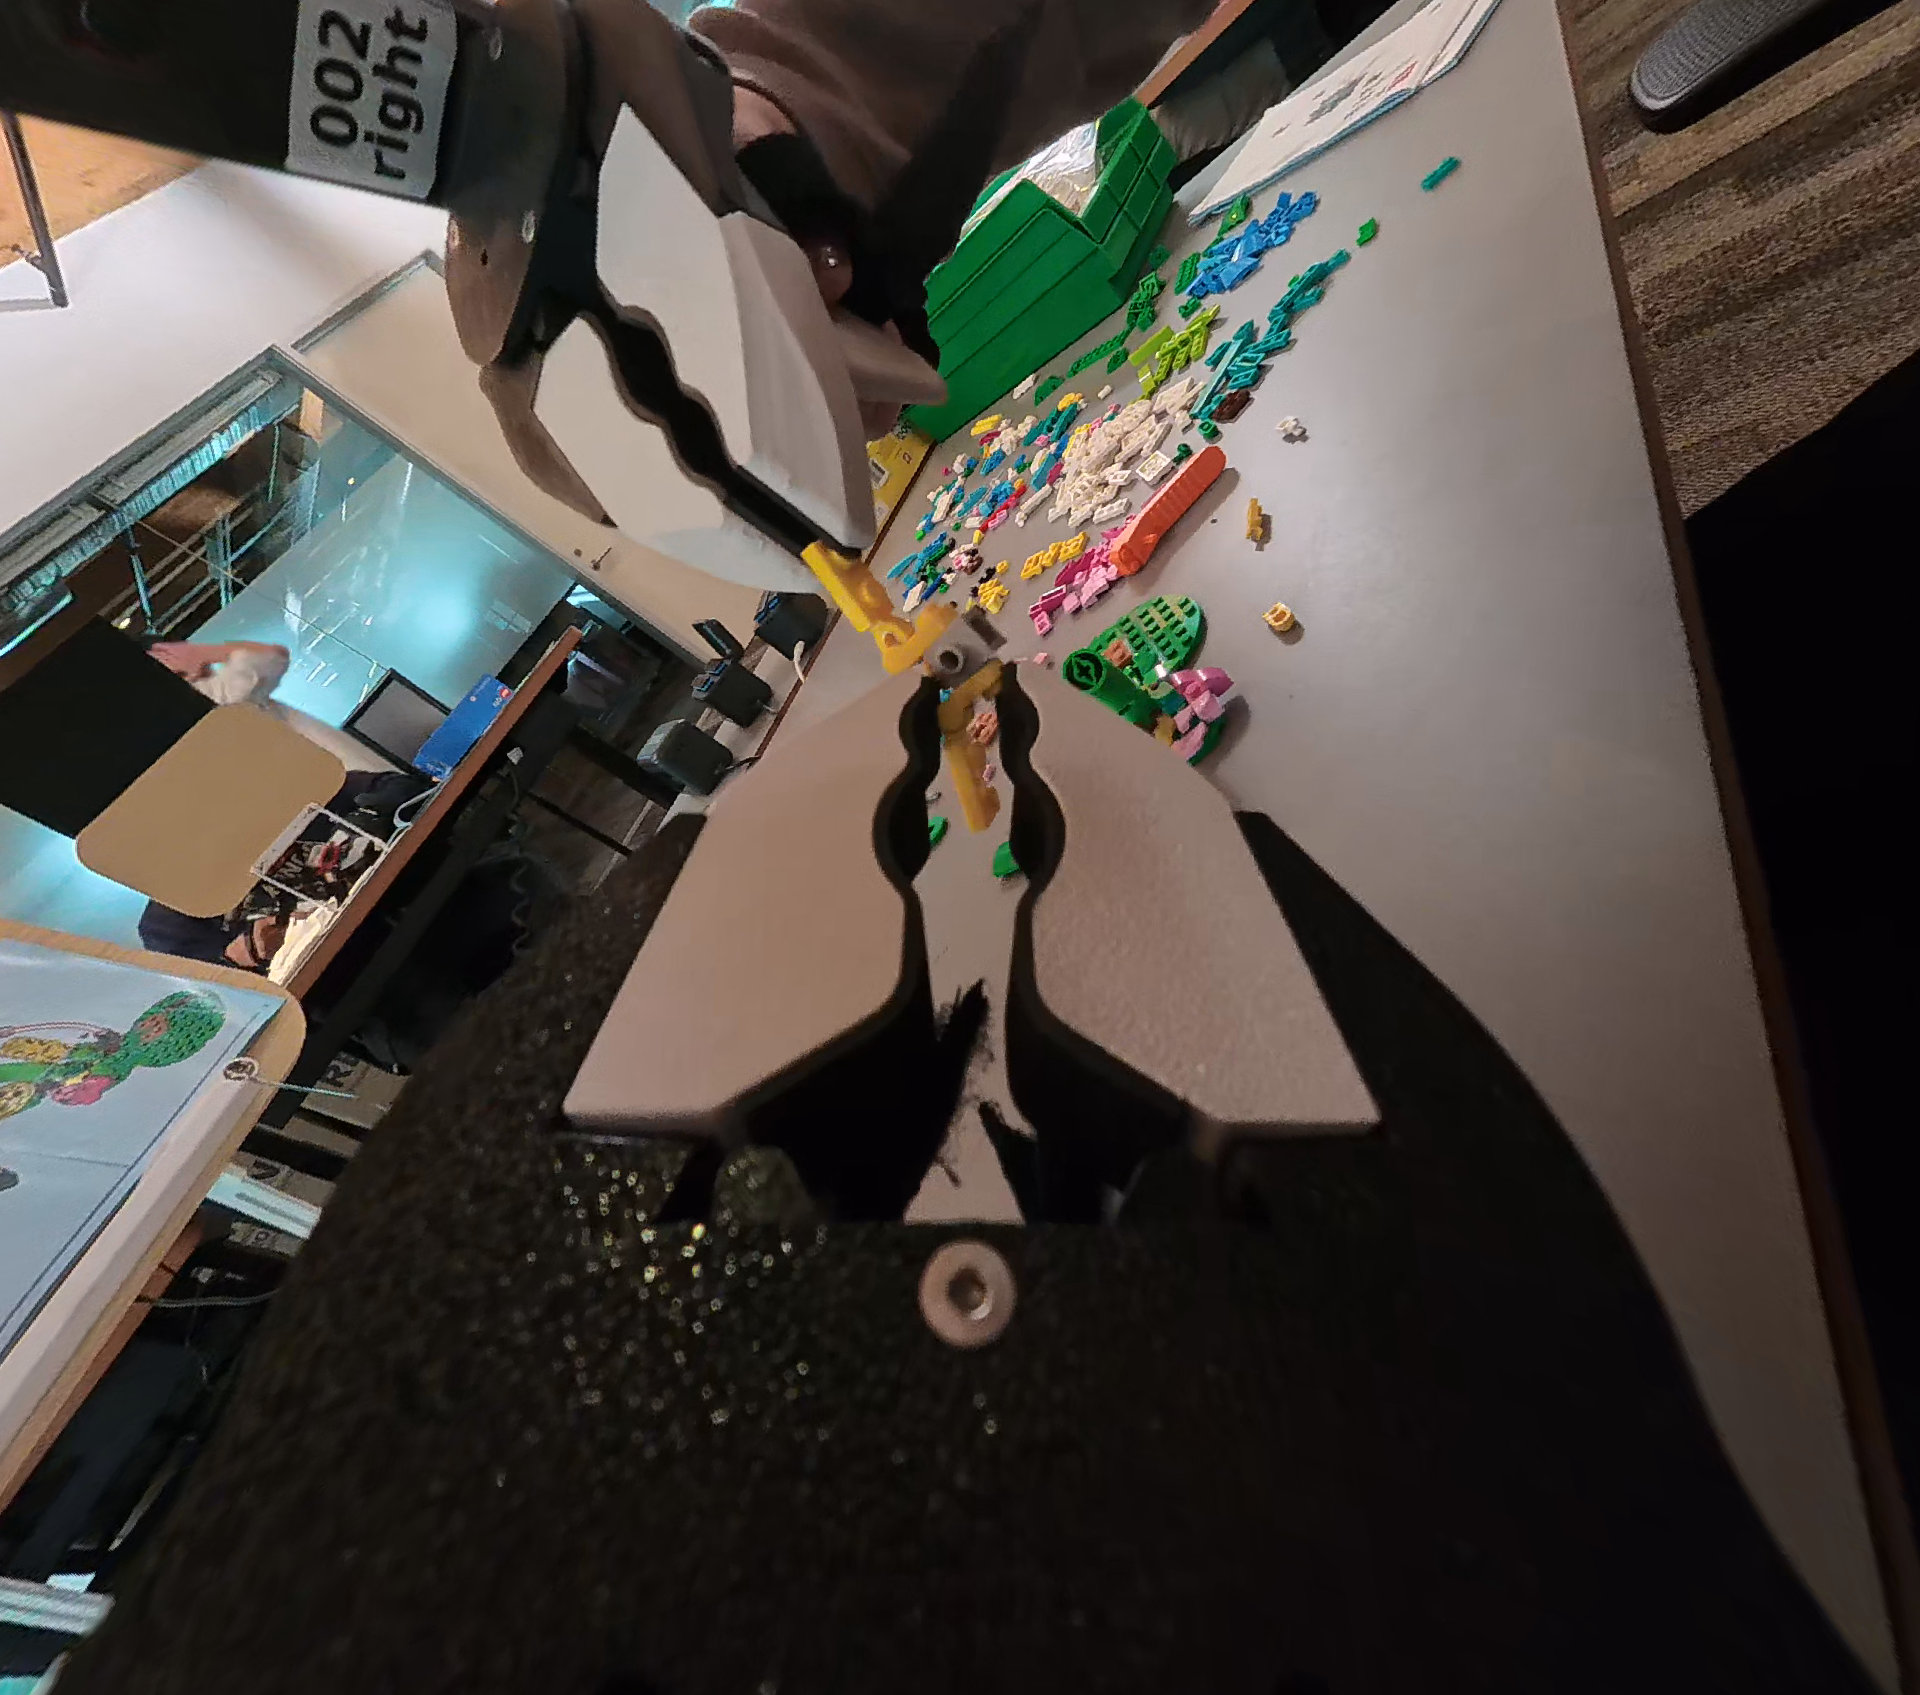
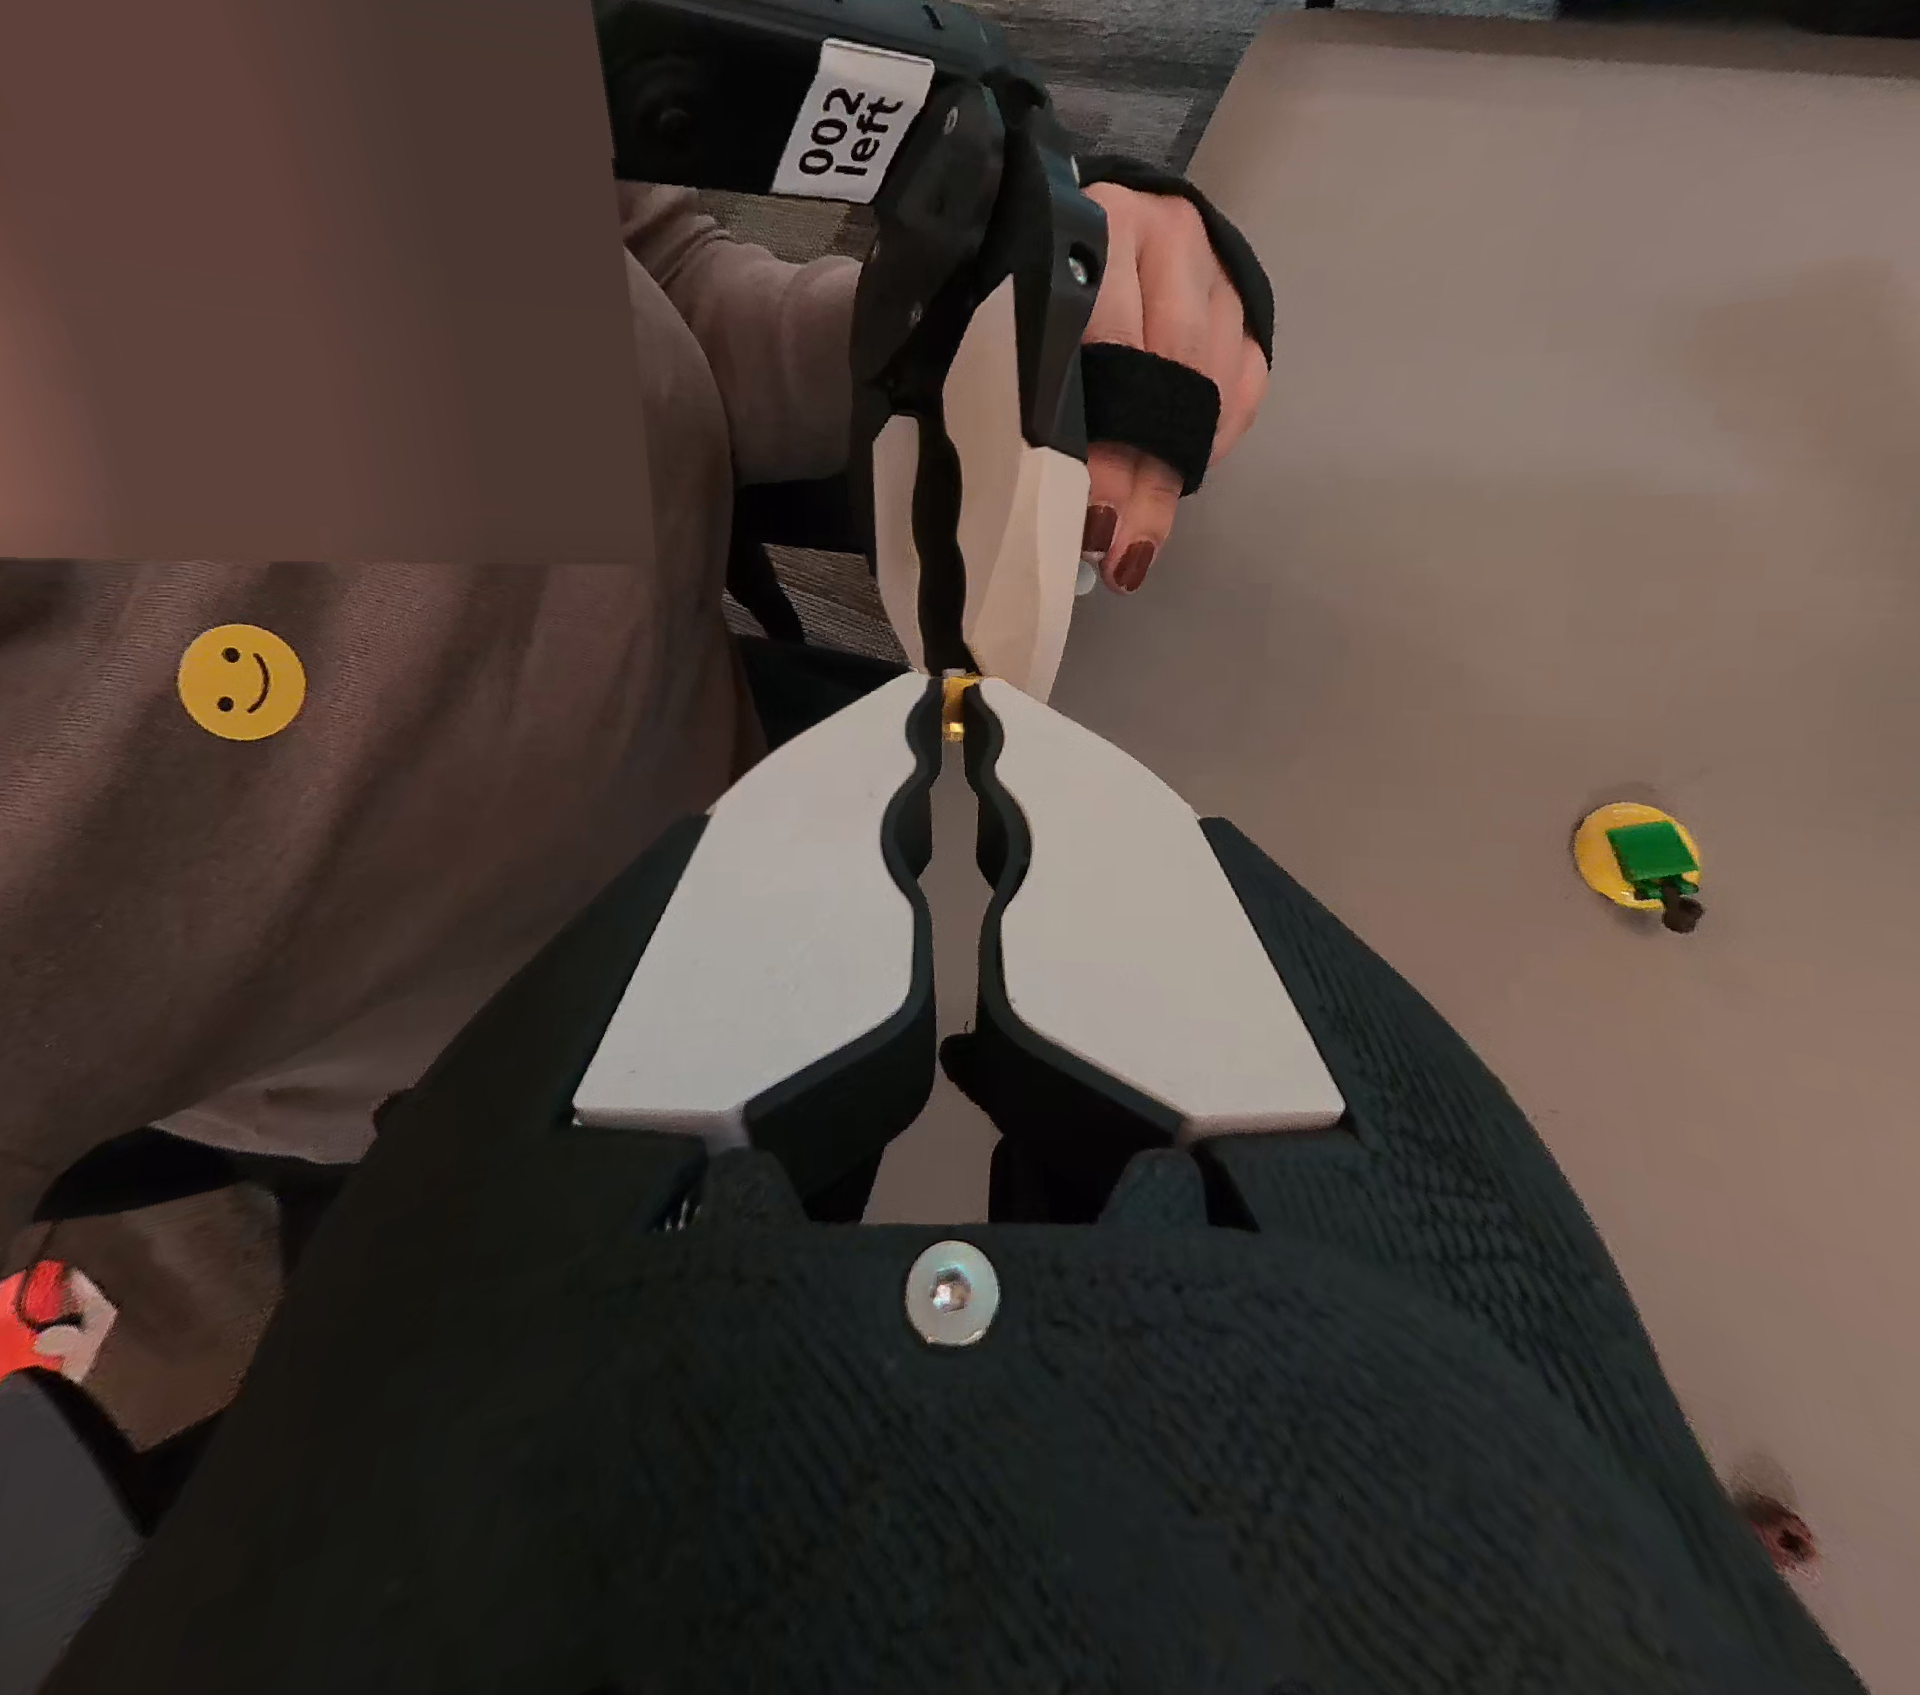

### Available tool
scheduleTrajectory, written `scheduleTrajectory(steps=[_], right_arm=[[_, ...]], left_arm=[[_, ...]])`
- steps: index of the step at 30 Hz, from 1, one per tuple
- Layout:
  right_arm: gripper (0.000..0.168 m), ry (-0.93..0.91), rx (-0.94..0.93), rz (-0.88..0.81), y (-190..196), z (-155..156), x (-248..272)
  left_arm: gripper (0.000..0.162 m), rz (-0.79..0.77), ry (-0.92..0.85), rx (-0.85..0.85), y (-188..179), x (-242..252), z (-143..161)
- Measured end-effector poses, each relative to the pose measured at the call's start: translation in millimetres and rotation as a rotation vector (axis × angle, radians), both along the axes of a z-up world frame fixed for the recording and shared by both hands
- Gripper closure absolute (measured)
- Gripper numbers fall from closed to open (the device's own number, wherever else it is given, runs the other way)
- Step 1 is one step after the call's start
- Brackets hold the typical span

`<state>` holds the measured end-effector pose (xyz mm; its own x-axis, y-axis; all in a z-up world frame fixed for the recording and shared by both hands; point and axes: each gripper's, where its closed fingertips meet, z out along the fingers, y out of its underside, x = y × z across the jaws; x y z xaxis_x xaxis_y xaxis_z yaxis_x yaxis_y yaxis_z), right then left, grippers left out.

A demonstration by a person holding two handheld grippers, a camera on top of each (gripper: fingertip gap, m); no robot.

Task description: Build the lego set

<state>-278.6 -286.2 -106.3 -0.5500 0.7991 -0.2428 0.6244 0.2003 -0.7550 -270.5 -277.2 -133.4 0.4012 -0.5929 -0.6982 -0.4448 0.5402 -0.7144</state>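
Midair, both grippers pinch opposite ends of one small yellow lego assembly above the grey tabletop [image 1: 1455, 814].

Left gripper [image 1: 971, 689] is clamped on a yellow plastic lego bar [image 1: 971, 772] whose long axis runs back between its fingers; at the tips sits a small grey connector piece [image 1: 961, 648], and just beyond it the right gripper [image 1: 821, 539] grips a second yellow lego arm [image 1: 862, 596], angled up and away. The join lies between the two, equally near. Farther off, loose coloured lego bricks [image 1: 1101, 471] lie scattered by green plastic bins [image 1: 1039, 274]. Each gripper wears a white printed sticker, and a yellow smiley sticker [image 2: 241, 681] sits on the person's shirt.
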Motion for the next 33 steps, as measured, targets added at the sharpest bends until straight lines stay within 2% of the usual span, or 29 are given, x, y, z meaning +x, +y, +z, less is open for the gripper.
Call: scheduleTrajectory(steps=[17,22,25,30,33], right_arm=[[0.167,0.016,0.059,-0.044,2,-10,-2],[0.167,-0.002,0.109,-0.026,1,-20,-4],[0.167,0.04,0.072,-0.057,2,-17,-7],[0.167,0.263,-0.015,-0.24,13,3,-21],[0.167,0.453,-0.014,-0.467,24,24,-35]], left_arm=[[0.152,0.023,0.082,-0.009,4,5,-12],[0.151,0.01,0.063,-0.049,6,5,-16],[0.151,0.003,0.016,-0.066,6,1,-14],[0.15,0.05,-0.038,-0.101,13,-18,-12],[0.15,0.248,0.024,-0.112,28,-59,-21]])
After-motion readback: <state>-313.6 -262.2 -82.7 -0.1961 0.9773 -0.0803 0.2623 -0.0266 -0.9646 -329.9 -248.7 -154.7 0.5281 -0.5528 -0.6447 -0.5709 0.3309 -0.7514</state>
